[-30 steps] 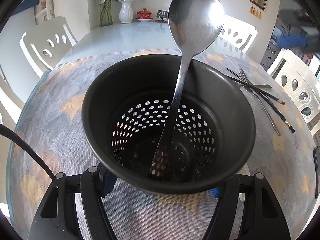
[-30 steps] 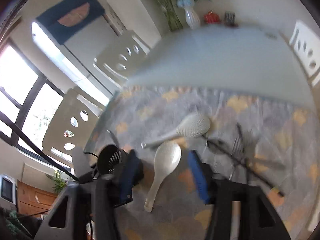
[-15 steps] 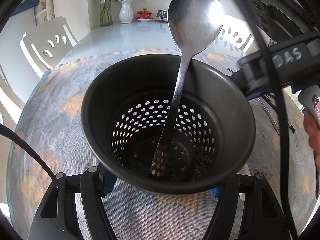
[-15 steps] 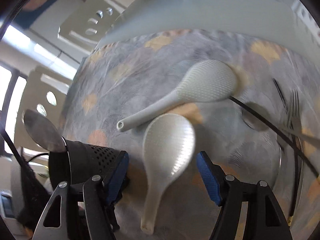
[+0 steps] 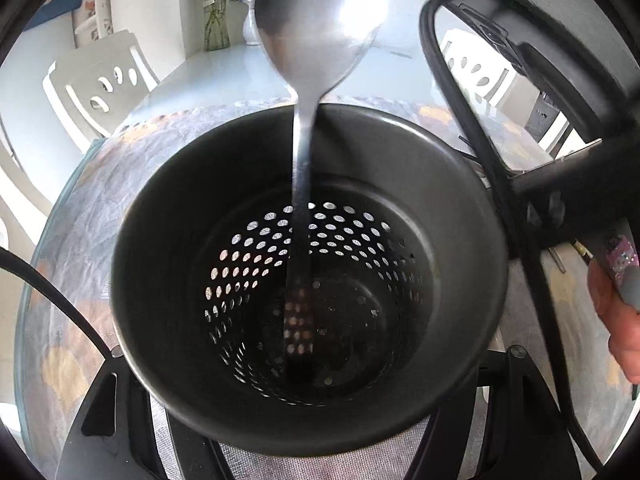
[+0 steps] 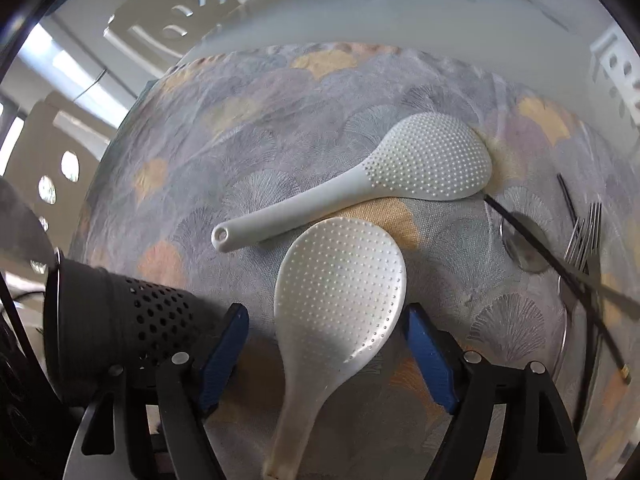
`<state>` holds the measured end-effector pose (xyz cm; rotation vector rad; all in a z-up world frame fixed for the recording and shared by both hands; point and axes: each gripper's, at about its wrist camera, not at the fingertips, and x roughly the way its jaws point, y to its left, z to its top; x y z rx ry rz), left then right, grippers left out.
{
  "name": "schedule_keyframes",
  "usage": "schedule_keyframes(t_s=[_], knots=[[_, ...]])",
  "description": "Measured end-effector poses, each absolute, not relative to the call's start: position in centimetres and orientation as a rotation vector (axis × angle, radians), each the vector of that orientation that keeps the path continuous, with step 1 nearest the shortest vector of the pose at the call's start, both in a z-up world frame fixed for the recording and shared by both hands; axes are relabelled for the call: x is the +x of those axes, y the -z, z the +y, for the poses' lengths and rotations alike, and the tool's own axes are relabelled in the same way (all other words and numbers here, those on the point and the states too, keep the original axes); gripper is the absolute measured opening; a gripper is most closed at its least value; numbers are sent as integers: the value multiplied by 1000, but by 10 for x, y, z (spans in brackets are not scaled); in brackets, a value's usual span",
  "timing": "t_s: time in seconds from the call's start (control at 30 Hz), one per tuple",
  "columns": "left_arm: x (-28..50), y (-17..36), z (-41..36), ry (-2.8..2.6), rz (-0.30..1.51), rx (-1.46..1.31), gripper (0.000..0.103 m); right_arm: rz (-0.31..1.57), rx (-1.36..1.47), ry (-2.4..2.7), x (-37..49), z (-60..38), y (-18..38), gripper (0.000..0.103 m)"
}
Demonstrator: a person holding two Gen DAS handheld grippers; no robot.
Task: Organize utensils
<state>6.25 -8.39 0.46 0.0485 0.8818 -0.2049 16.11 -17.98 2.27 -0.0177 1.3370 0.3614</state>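
Observation:
My left gripper [image 5: 320,436] is shut on a black perforated utensil holder [image 5: 160,208], which fills the left wrist view. A metal spoon [image 5: 320,20] stands in it, bowl up, leaning on the far rim. My right gripper [image 6: 324,320] points down at the table, open, its blue pads [image 6: 224,344] on either side of a white rice paddle [image 6: 340,280] that lies flat; the right pad is close to the paddle's edge, the left one apart. A second white paddle [image 6: 428,160] lies just beyond. The holder [image 6: 120,320] sits left of the right gripper.
Forks [image 6: 584,236], black chopsticks [image 6: 540,248] and a metal spoon [image 6: 524,256] lie at the right of the patterned tablecloth [image 6: 260,120]. The right gripper's body [image 5: 560,60], its cable and a hand [image 5: 616,312] crowd the holder's right side. White chairs ring the table.
The right gripper came down over the near paddle, which now lies between its pads. Its body and the hand entered the left wrist view at right. The spoon shifted left along the holder's rim.

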Motion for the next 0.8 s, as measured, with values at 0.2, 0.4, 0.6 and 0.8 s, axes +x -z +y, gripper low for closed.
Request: schedule_keyframes(t_s=[0.2,0.4,0.6,0.8], knots=[[59,-5,-82,206,882,49,69,1282,-150,-364,143,-185,-24,52],[59,-6,-80,206,882,48,69,1306,-74,-405,121,-228,-27,48],[59,-6,-80,205,883,50,69,1310,50,-441,96,-263,-31,48],[59,-6,-77,205,883,52,69,1232,149,-477,91,-275,-57,48]])
